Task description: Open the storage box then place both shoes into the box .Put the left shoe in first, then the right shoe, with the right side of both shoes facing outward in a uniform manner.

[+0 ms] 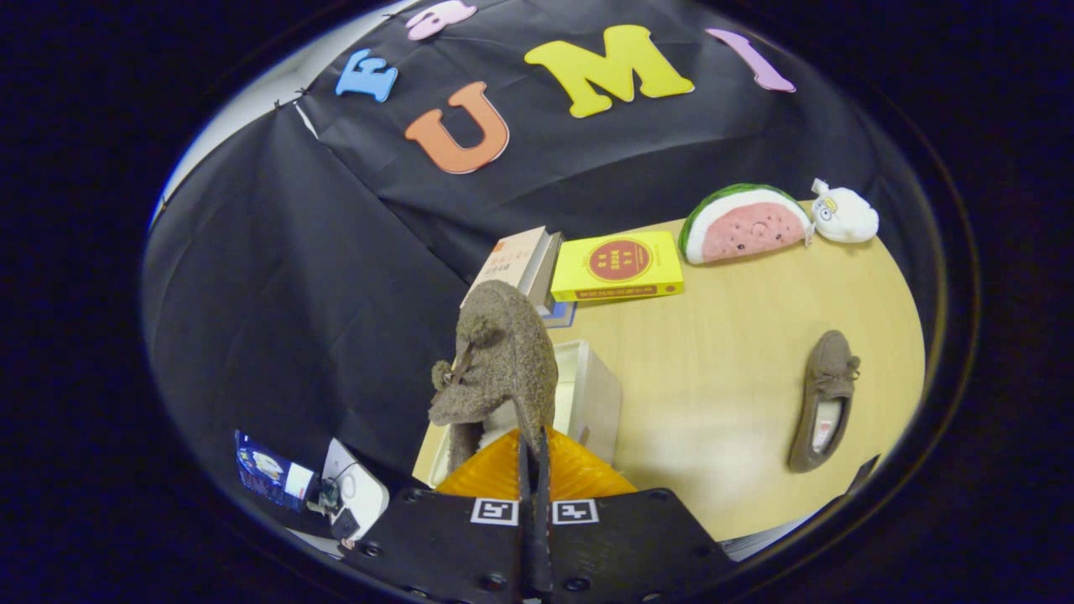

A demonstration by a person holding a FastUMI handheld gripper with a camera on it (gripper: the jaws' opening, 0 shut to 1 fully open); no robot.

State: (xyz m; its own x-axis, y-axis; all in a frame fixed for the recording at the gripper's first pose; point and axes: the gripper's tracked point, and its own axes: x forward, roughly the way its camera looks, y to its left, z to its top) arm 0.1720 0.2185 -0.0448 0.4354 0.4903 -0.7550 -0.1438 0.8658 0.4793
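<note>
- Gripper (534, 457) clenched on the held shoe's (499, 361) thin edge — it could slip and drop outside the box (591, 394).
- Dangling shoe may twist — wrong side outward.
- Other shoe (824, 398) waits on the table (722, 335).

The gripper (534, 449) has its two fingers (527, 470) drawn tight together, nearly no gap between them, pinched on the thin rear rim of a brown shoe (497, 361). Both fingers press on that rim from either side. Relative to the shoe, the fingers sit directly beneath its heel end, and the shoe stands up and away from the fingertips, hanging clear above them. The gripper's body lies just behind the fingers, below the shoe.
</note>
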